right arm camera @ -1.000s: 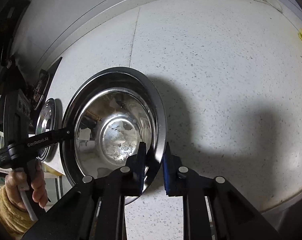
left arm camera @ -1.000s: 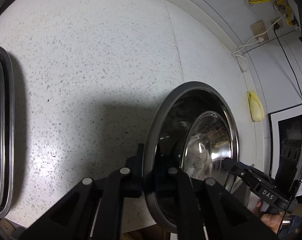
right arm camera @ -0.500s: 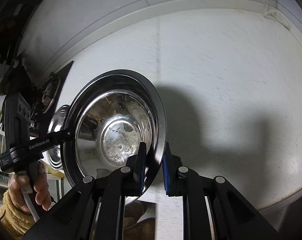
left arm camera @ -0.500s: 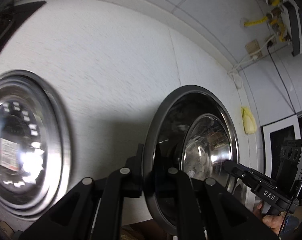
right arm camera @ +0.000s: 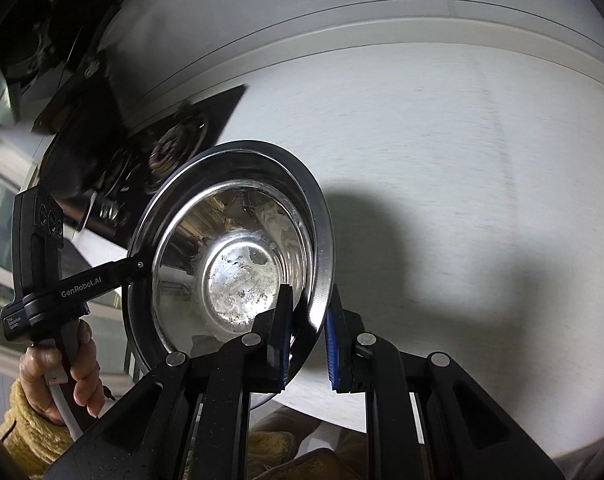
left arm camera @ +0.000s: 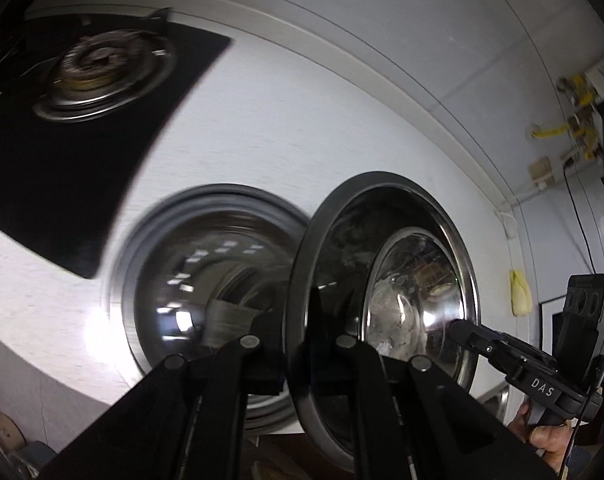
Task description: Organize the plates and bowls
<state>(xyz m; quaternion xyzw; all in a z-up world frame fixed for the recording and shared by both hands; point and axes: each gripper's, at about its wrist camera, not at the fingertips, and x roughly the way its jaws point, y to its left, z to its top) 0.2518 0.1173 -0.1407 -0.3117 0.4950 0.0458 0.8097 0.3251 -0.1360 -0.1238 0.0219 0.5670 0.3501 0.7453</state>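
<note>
Left to right. Stove (left arm camera: 89,68) sits back-left on the white table (left arm camera: 261,128). Nearer, a steel plate stack (left arm camera: 205,280) lies flat at the table's front edge, blurred; how many plates I cannot tell.

Steel bowl (left arm camera: 382,280) is off the table, held in the air between both grippers, tipped so its mouth faces the right camera. In the left view it overlaps the stack's right edge, so it's beside or over it; I cannot tell which.

Left gripper (left arm camera: 297,360): fingers pinched tight on the bowl's wide flat rim, one inside, one outside. Right gripper (right arm camera: 306,336): fingers also clamped on the rim at the opposite side, blue pads (right arm camera: 330,344) showing, one pad inside the bowl and one behind it. Person's left hand (right arm camera: 57,376) is visible on its handle.

Handling, my read:
- Thin polished steel: light, rigid, won't break, will dent and clang if dropped.
- Slick surface. Pads grip only a narrow band of rim, so it can pivot or slide out if either side slackens.
- The flat rim is the right place to hold it; the curved wall would squirt out.
- Opposite-side hold is stable against swing. Keep both pinches equal.
- Bottom looks scuffed or stained inside; no loose contents visible.
- If it goes on the stack, level it first and lower slowly, since steel on steel skates.
</note>
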